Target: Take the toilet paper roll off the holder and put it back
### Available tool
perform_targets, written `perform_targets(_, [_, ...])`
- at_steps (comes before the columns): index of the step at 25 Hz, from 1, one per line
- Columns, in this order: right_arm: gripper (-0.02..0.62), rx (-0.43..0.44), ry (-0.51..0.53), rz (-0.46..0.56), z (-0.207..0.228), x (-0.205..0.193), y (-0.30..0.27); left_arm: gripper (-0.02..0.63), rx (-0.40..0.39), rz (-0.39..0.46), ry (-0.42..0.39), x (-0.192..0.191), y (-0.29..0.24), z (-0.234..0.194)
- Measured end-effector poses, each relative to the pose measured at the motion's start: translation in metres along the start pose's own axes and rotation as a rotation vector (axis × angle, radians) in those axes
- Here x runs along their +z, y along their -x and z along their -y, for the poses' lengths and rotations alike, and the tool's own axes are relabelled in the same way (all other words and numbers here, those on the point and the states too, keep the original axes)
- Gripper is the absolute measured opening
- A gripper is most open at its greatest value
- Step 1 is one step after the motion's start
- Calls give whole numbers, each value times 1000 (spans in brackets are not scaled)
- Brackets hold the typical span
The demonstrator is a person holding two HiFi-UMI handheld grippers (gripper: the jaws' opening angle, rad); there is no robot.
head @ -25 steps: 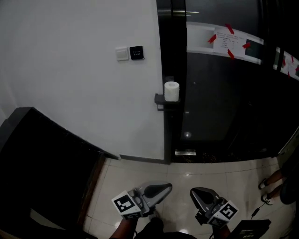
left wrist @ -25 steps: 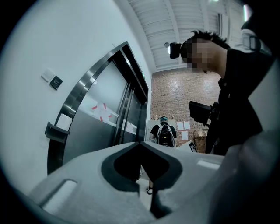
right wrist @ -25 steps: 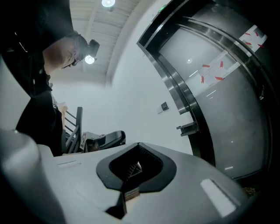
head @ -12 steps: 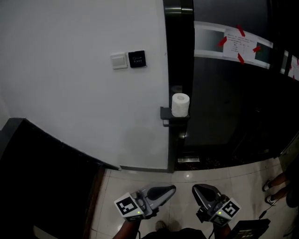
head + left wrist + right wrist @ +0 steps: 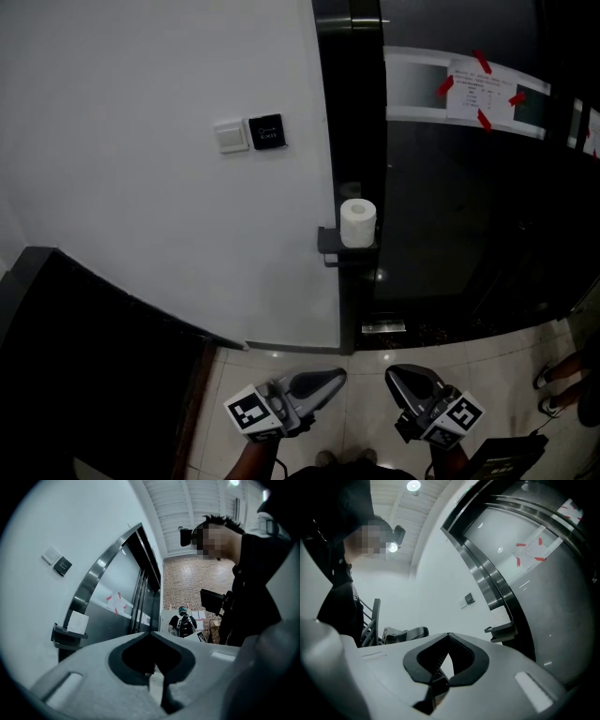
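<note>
Upright toilet paper roll (image 5: pixel 358 222) on holder (image 5: pixel 328 242)

White switch (image 5: pixel 231 136) beside black panel (image 5: pixel 267 131); red-taped notice (image 5: pixel 478 92) on glass door (image 5: pixel 450 216)

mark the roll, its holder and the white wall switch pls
roll (image 5: pixel 358 227), head view, on its white side wall.
holder (image 5: pixel 328 241), head view, on the left end of the dark shelf.
switch (image 5: pixel 231 136), head view, on the middle of the white plate.
</note>
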State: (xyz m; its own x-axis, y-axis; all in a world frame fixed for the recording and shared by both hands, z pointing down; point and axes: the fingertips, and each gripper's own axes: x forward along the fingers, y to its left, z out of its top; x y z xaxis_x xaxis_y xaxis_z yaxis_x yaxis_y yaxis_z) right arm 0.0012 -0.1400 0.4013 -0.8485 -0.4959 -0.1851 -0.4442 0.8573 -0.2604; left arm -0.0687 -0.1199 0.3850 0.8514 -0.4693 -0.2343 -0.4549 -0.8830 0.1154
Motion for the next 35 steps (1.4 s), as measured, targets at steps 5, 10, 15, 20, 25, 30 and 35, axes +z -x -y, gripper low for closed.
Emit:
perform_targets(5, [-2, 3, -1, -5, 15, 3, 6, -3, -19, -8, -11, 0, -21, -4])
perform_targets(10, [-2, 8, -4, 43, 27, 14, 3, -3, -17, -3, -18, 2, -31, -11])
perform_targets(15, [-2, -9, -10, 22, 41, 7, -4, -3, 5, 0, -34, 6, -30, -22])
perform_targets(20, [-2, -36, -17, 35, 59, 12, -5, -3, 11, 1, -30, 2, -32, -29])
perform_targets(25, [156, -54, 30, -94, 84, -13, -14, -3, 14, 14, -31, 6, -32, -35])
perform_targets(30, [307, -123, 104, -163, 133, -17, -46, -3, 26, 19, -33, 7, -27, -38])
perform_targets(35, [408, -196, 100, -127, 176, -7, -98, -3, 71, 16, 0, 2, -11, -42])
